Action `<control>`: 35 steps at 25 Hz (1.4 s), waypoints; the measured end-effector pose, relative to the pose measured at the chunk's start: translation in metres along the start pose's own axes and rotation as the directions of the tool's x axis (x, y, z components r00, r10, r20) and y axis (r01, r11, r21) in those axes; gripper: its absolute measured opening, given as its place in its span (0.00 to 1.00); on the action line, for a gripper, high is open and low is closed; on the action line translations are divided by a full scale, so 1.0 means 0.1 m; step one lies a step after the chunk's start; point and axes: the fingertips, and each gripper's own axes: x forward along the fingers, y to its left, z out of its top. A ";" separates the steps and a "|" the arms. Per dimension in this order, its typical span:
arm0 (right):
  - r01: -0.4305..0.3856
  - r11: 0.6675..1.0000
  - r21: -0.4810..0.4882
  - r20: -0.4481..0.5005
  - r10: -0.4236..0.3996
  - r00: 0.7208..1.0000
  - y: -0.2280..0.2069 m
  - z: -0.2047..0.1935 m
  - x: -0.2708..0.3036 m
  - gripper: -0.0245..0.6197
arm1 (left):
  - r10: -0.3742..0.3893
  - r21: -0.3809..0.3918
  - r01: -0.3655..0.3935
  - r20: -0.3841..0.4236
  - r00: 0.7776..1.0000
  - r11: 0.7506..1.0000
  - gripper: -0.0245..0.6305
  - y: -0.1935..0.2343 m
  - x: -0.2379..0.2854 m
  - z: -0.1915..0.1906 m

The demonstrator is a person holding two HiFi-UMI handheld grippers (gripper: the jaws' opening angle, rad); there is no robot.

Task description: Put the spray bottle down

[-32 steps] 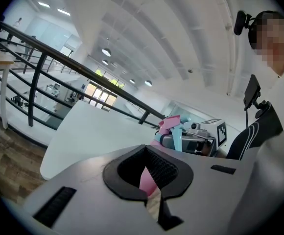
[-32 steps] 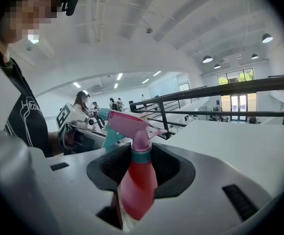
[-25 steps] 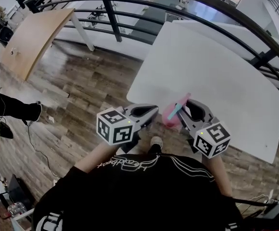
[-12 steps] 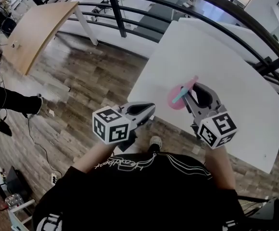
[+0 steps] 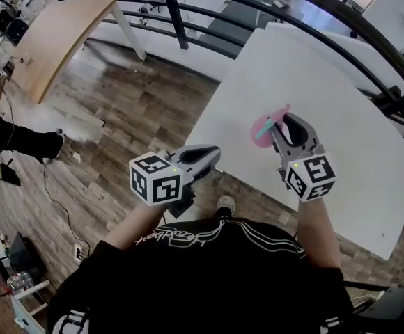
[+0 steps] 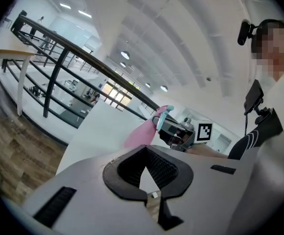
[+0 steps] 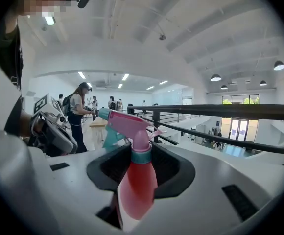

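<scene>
Spray bottle point(image 7: 134, 180), clamped in right gripper point(image 5: 283, 125) jaws, long axis along them, head forward, left gripper point(image 5: 212, 156) jaws together.

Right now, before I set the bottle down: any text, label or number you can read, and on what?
No text reads cleanly.
Black shirt: white cursive print, too blurred and distorted to read.
Left gripper and right gripper cubes: square marker patterns only, no letters.
Spray bottle: no label in view.
</scene>
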 end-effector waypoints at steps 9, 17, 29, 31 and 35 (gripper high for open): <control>0.054 0.999 0.008 -0.002 -0.054 0.999 -0.24 -0.29 0.17 0.24 | -0.007 -0.029 0.007 -0.012 1.000 1.000 0.05 0.07 0.15 -0.01; 0.085 0.996 0.014 0.009 -0.085 0.996 -0.29 -0.45 0.22 0.24 | -0.005 -0.038 0.004 -0.024 1.000 0.999 0.05 0.14 0.16 -0.08; 0.125 0.992 0.001 0.033 -0.125 0.992 -0.25 -0.49 0.21 0.25 | -0.021 -0.032 0.019 -0.037 0.999 0.999 0.05 0.14 0.13 -0.15; 0.132 0.991 0.002 0.030 -0.132 0.991 -0.26 -0.48 0.22 0.25 | -0.023 -0.031 0.022 -0.034 0.999 0.999 0.05 0.13 0.13 -0.12; 0.151 0.988 0.010 0.028 -0.151 0.988 -0.24 -0.54 0.20 0.25 | -0.022 -0.029 0.022 -0.030 0.999 0.999 0.05 0.12 0.10 -0.18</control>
